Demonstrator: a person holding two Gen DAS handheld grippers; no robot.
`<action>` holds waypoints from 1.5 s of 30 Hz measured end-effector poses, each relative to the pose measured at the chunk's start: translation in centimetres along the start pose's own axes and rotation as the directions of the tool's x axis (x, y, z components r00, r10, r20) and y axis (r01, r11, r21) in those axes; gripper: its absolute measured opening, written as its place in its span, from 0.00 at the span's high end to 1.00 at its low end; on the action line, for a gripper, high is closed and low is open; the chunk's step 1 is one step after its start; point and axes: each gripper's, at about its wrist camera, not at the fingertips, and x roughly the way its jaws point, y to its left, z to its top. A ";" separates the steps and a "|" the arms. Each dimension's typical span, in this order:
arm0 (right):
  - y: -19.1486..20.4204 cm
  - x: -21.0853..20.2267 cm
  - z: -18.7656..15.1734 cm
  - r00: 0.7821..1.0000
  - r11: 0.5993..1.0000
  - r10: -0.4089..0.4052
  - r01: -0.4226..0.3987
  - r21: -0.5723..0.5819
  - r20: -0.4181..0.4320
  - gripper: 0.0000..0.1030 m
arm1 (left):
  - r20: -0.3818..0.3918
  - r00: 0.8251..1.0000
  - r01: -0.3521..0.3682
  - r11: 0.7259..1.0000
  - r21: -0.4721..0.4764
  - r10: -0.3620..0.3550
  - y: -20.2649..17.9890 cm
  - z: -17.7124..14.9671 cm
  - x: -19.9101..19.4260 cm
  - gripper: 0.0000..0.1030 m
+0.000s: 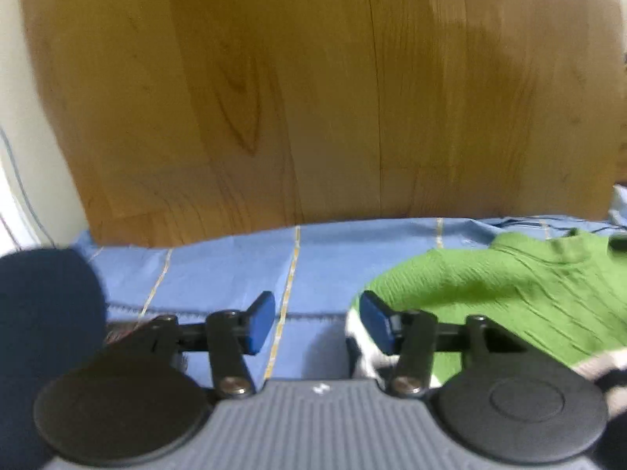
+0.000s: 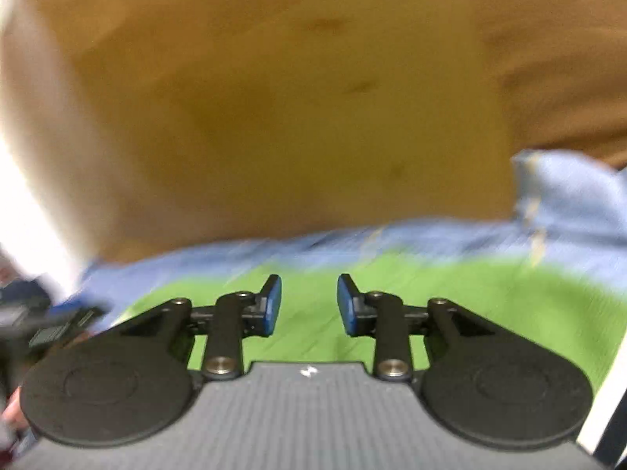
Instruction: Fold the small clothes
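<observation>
Black tongs, blue pads, grey ribbed body, silver screws.

Home: blue bedsheet, wooden headboard.

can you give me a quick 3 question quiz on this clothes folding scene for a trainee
1. True or false: the left tool is clamped on the green knit garment.
2. Multiple choice: what does the green garment lie on? A) bare wood B) a blue cloth with thin yellow lines C) a white towel
3. Fill in: in the right wrist view, the right tool hangs over the ____ garment with nothing between its fingers.

Key
1. False: its fingers stand apart over the blue cloth, and the garment lies just to their right.
2. B
3. green
</observation>
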 end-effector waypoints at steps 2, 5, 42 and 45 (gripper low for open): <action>2.3 -1.3 -2.1 0.992 0.994 0.110 -0.112 -0.015 -0.066 0.55 | -0.004 1.000 0.027 0.999 -0.022 -0.027 0.6 -0.2 -1.2 0.52; 6.5 -2.2 -5.5 0.959 0.968 0.227 -0.242 -0.072 -0.167 0.54 | 0.003 0.998 0.057 0.998 -0.040 -0.057 0.7 -2.9 -4.1 0.47; 4.6 -8.5 0.5 0.987 0.965 -0.159 0.154 -0.213 -0.010 0.57 | -0.144 0.949 0.284 0.959 -0.009 -0.282 -1.1 -18.1 -14.8 0.30; 6.0 -7.3 -1.4 0.983 0.994 0.081 -0.091 -0.058 -0.164 0.57 | -0.140 0.949 0.283 0.959 -0.028 -0.284 -1.7 -19.3 -16.0 0.35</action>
